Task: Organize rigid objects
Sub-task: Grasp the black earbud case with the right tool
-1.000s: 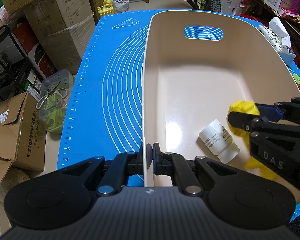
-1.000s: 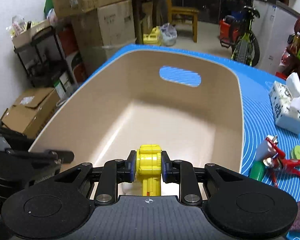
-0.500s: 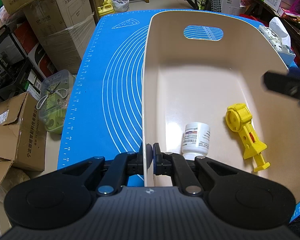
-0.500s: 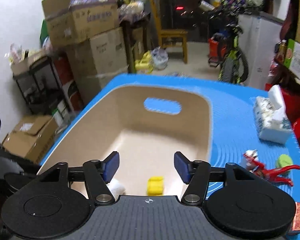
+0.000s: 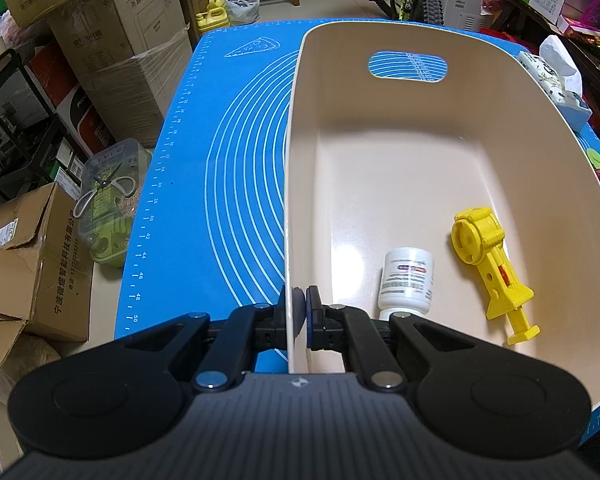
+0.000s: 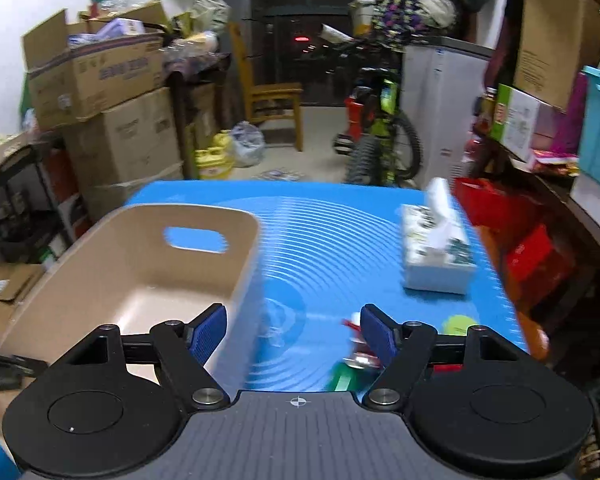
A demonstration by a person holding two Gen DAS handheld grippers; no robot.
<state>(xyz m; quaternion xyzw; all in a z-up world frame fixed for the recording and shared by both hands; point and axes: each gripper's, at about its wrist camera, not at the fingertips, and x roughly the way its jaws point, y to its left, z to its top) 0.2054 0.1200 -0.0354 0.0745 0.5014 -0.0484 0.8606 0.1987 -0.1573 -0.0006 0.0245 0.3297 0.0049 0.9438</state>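
Two pairs of tongs work over one table (image 5: 188, 184), which is covered by a blue mat printed with white arcs and ruler marks.

Beige bin (image 5: 420, 152): largest item on the mat, oblong, with a handle slot cut in its far wall. It sits on the left part of the table as seen from the right wrist view (image 6: 140, 276).

Tissue box (image 6: 436, 256): white with a dark pattern, one tissue standing up, on the mat well to the right of the bin. Its corner also shows past the bin's far right rim (image 5: 556, 80).

Left tongs (image 5: 298, 310): pressed together on the bin's near left wall, one pad outside and one inside, pinching the rim.

Right tongs (image 6: 294, 332): spread wide with nothing between the blue pads, held above the mat just right of the bin's near corner.

Yellow toy (image 5: 490, 268): plastic, round head and narrow stem, lying flat on the bin floor toward the right wall.

White bottle (image 5: 406, 282): lying on its side on the bin floor, label up, cap toward the left tongs, just left of the yellow toy and apart from it.

Red and green items (image 6: 356, 360): small, blurred, on the mat beside the right pad of the right tongs; I cannot tell what they are.
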